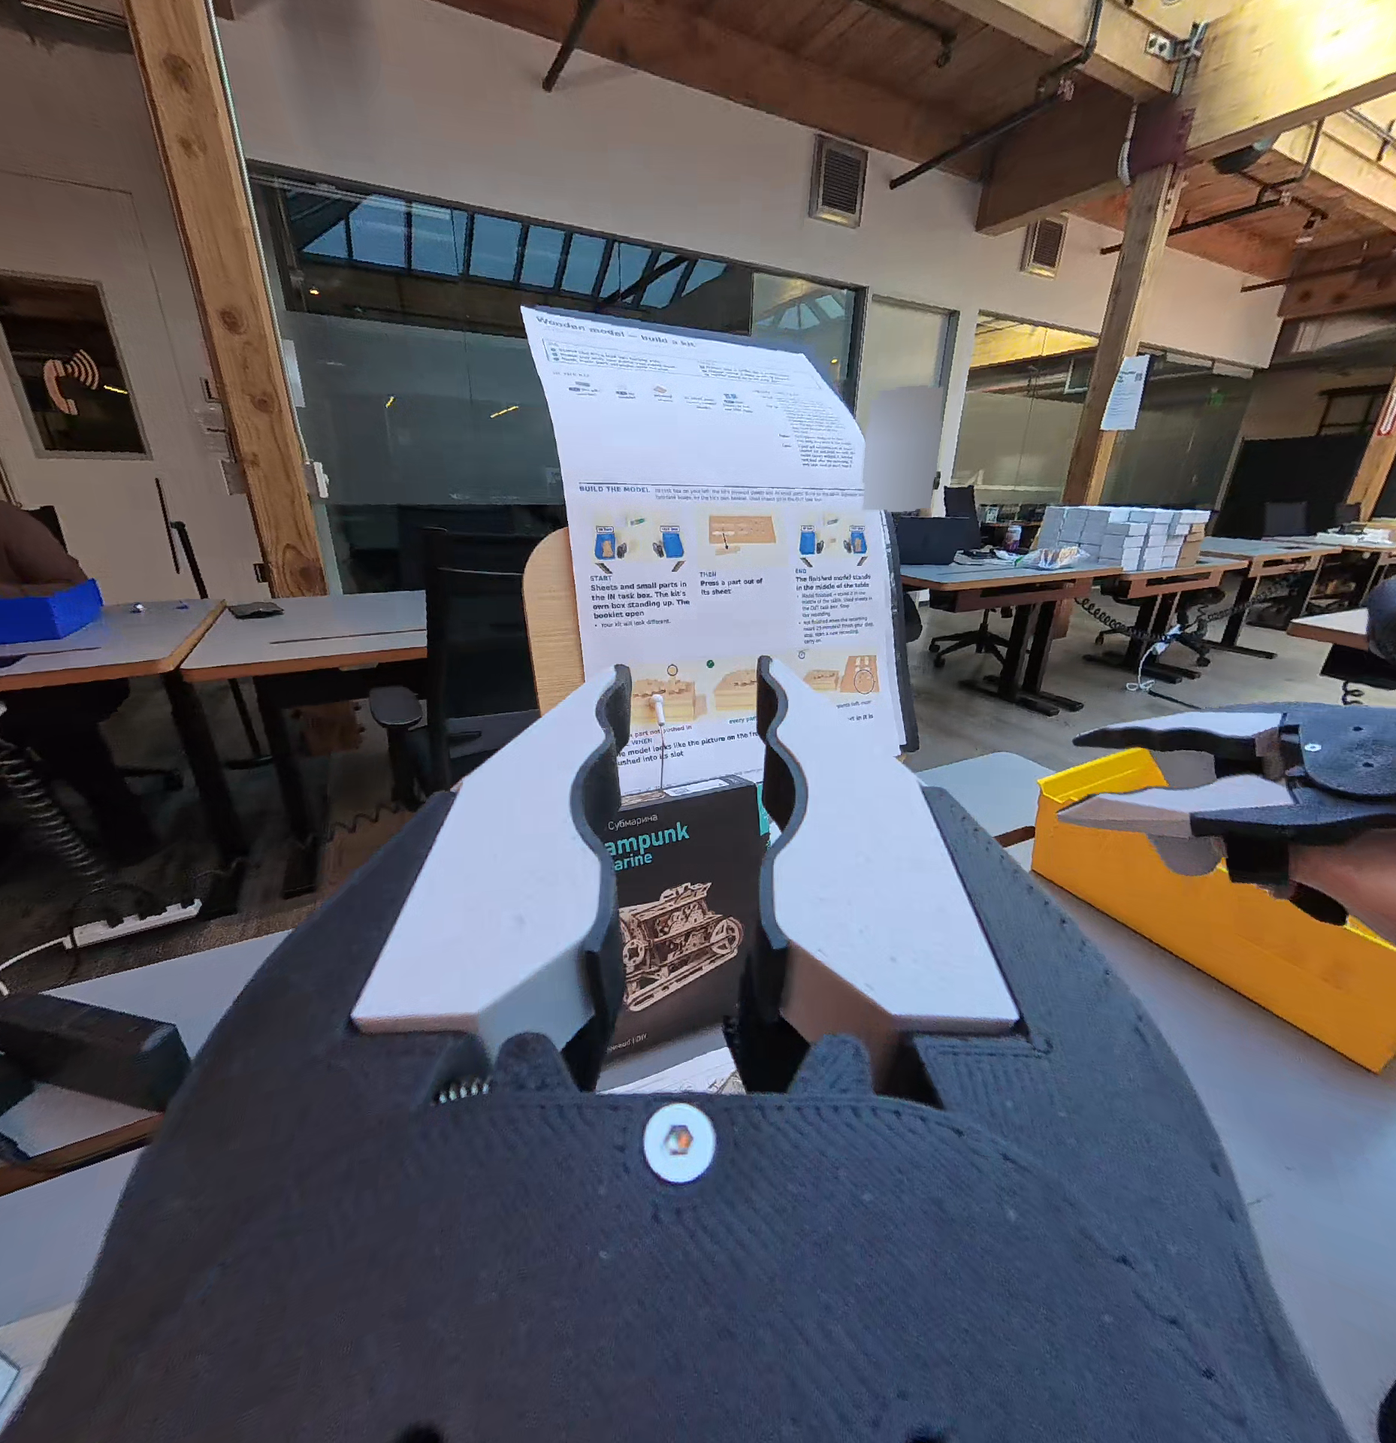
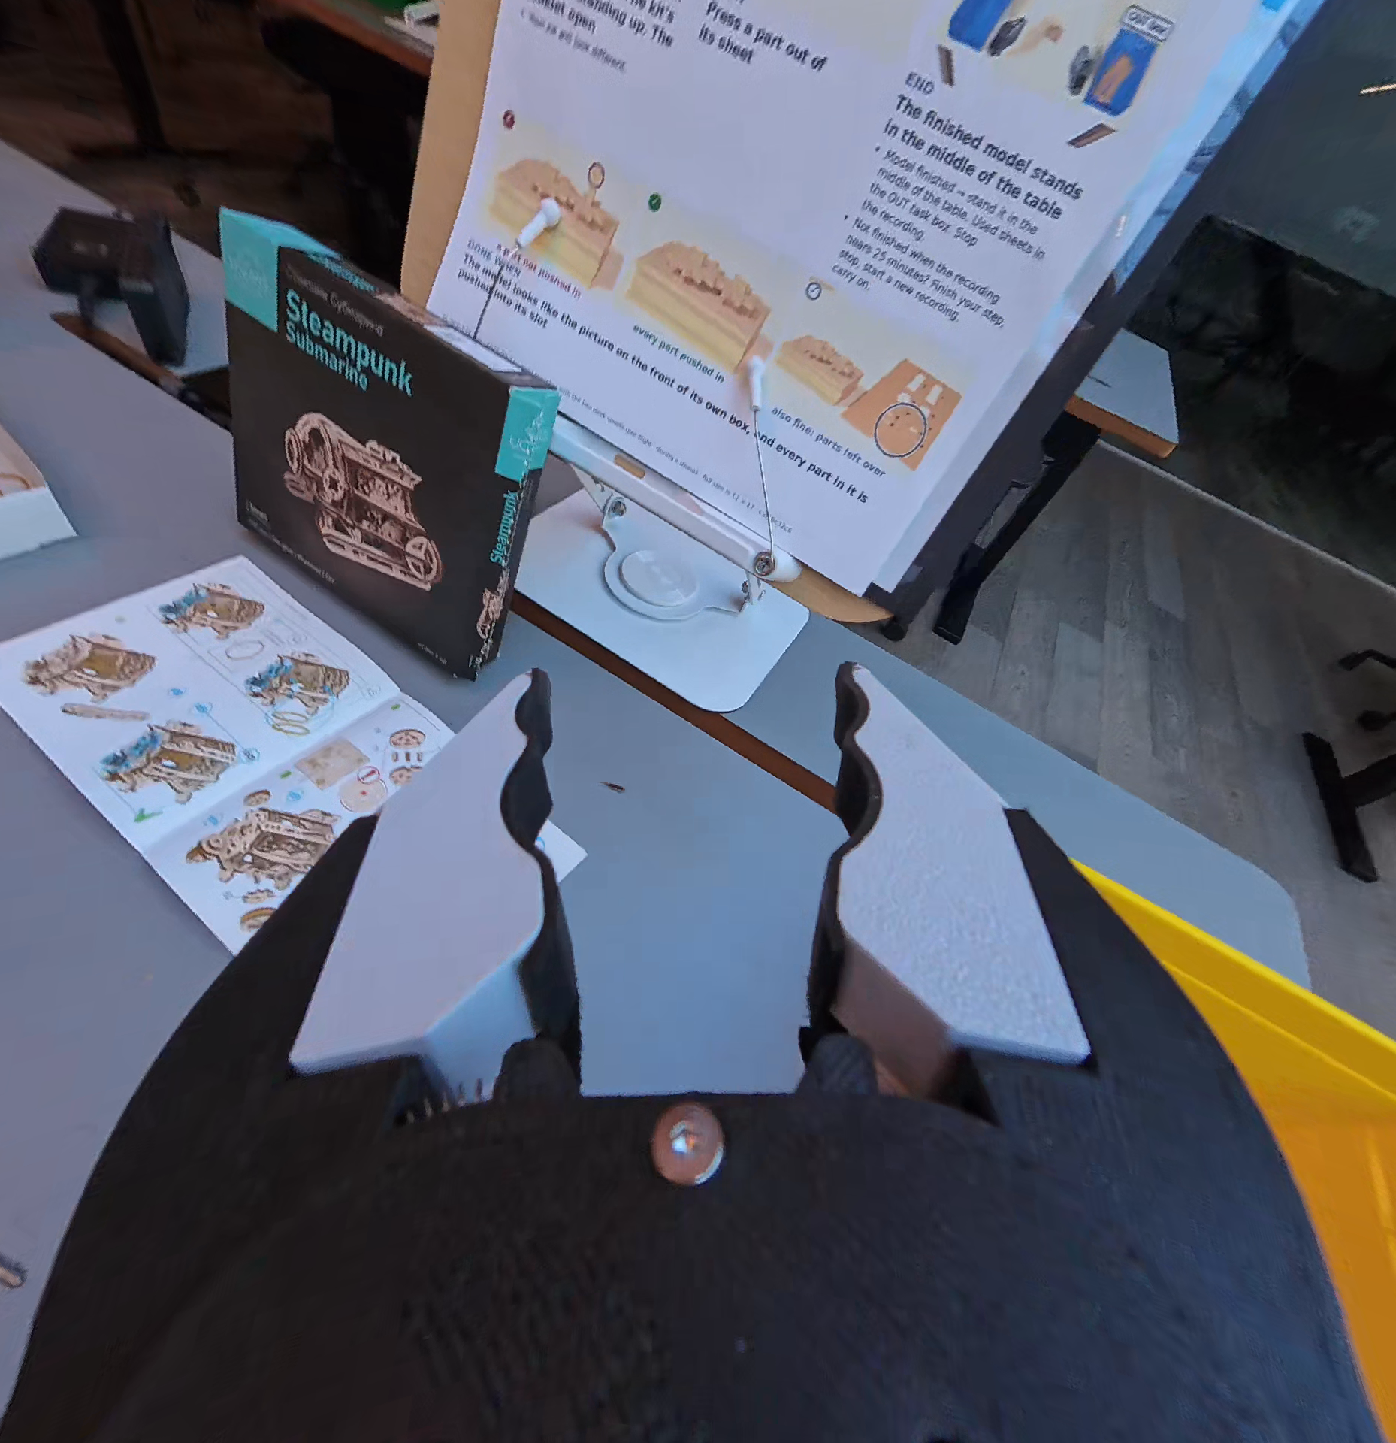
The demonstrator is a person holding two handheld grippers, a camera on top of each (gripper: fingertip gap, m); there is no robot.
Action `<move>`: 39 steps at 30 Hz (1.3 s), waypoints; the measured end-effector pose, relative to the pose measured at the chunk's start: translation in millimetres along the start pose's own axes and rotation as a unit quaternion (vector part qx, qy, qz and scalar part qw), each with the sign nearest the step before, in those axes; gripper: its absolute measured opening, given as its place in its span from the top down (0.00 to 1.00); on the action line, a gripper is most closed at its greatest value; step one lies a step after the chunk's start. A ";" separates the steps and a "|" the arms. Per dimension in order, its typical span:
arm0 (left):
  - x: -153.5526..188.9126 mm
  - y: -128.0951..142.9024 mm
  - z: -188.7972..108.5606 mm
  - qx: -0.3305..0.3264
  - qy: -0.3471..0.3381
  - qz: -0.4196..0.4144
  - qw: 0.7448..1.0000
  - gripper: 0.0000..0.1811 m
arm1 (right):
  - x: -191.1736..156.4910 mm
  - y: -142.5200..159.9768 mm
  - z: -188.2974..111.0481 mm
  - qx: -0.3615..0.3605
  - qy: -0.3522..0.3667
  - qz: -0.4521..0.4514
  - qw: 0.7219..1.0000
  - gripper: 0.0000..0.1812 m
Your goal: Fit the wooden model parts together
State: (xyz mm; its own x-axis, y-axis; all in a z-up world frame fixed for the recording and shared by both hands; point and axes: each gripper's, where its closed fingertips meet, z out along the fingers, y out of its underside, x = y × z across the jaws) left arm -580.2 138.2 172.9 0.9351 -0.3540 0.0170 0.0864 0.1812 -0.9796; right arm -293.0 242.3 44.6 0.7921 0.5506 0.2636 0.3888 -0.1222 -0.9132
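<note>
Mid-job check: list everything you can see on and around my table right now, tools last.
Dark upright cardboard kit box: one, black with teal edges, standing mid-table.
Open illustrated paper booklet: one, white, flat on the table left of the box.
Printed instruction sheet: one, white, propped on a stand behind the box.
White metal stand: one, at the table's far edge.
Yellow plastic bin: one, on the table's right side.
Grey table: one, with a wooden edge.
Wooden model parts: none clearly visible.
Left tool: one, grey fingers, open, empty, aimed at the box.
Right tool: one, open, empty, above bare table.
</note>
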 end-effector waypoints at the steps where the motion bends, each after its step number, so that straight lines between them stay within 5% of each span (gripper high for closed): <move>1: 2.9 -0.4 -0.1 0.000 0.003 0.003 1.000 0.83 | 2.7 -3.1 -3.2 0.010 -0.005 0.019 1.000 0.60; 13: 39.4 -3.2 -1.5 -0.001 0.040 0.068 0.997 0.90 | 19.5 -17.7 -19.9 0.061 -0.017 0.086 0.994 0.59; 39: 47.2 7.4 0.3 -0.033 0.060 0.069 0.995 0.88 | 4.3 -8.8 -9.5 0.032 -0.032 0.059 0.997 0.59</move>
State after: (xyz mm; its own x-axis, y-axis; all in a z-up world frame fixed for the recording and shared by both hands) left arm -535.3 123.2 166.5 0.8880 -0.4386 -0.1381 -0.0659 0.1757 -0.9822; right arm -288.6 237.8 56.8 0.7983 0.5870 0.1345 0.2625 -0.1382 -0.9550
